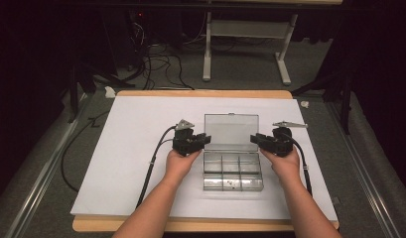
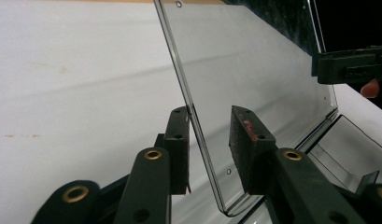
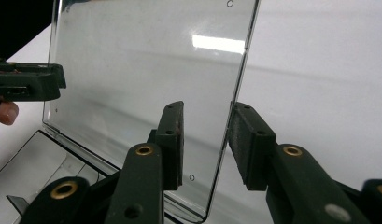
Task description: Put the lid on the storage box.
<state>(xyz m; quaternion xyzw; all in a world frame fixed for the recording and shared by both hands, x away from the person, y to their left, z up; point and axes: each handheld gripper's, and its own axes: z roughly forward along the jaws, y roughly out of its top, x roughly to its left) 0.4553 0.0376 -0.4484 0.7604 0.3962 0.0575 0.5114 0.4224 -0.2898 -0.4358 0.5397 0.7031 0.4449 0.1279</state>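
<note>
A clear plastic compartment box (image 1: pixel 233 171) lies on the white sheet, its lid (image 1: pixel 231 130) standing upright at the back. My left gripper (image 1: pixel 206 139) is at the lid's left edge and my right gripper (image 1: pixel 253 139) at its right edge. In the left gripper view the lid (image 2: pixel 254 65) passes between the jaws of the left gripper (image 2: pixel 209 135), against the left pad and with a gap to the right pad. In the right gripper view the lid (image 3: pixel 146 60) runs between the jaws of the right gripper (image 3: pixel 205 135), close to the right pad and clear of the left one.
A white sheet (image 1: pixel 141 148) covers the wooden table (image 1: pixel 200 93). Black cables (image 1: pixel 151 168) trail from both grippers toward the front. Beyond the table are floor cables and a white table frame (image 1: pixel 207 54).
</note>
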